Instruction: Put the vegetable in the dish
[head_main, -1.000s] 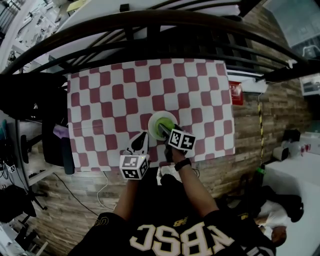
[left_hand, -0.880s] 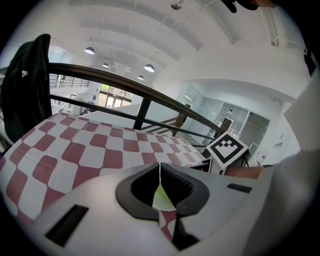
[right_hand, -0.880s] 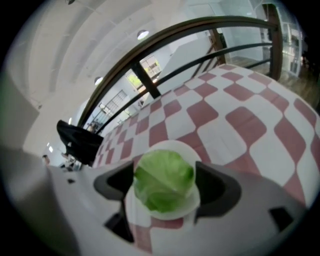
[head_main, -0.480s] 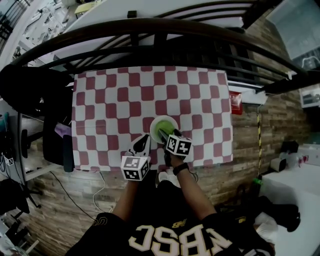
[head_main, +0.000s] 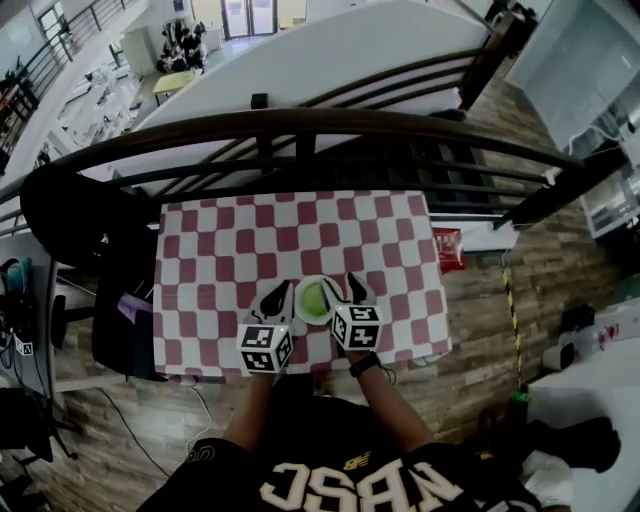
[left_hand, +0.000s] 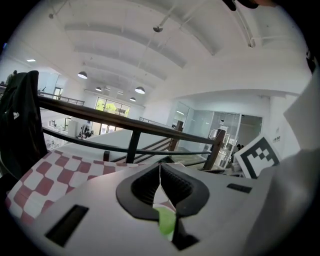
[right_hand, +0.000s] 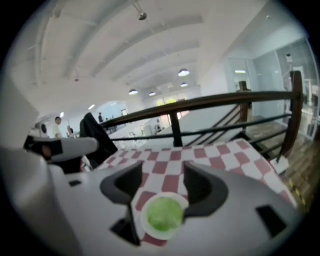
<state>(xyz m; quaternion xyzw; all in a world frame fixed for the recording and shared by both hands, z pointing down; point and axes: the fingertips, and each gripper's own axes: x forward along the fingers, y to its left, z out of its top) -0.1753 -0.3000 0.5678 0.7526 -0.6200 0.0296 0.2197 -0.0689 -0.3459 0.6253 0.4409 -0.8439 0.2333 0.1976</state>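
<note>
Vegetable (right_hand: 162, 216), green, in white dish (right_hand: 143, 220): placing judged done; right gripper (right_hand: 162, 172) empty, jaws closing; left gripper (left_hand: 160, 170) clenched empty; next, withdraw clear.

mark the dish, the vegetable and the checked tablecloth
dish (right_hand: 144, 218): right gripper view, left side of its white rim.
vegetable (right_hand: 163, 215): right gripper view, middle of its green top.
checked tablecloth (head_main: 230, 250): head view, bare left part.

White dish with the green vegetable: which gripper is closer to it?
Right, narrowly. The right gripper sits at the dish's right rim, fingers closing with nothing held between them; the left gripper flanks its left side, fingers shut.
</note>
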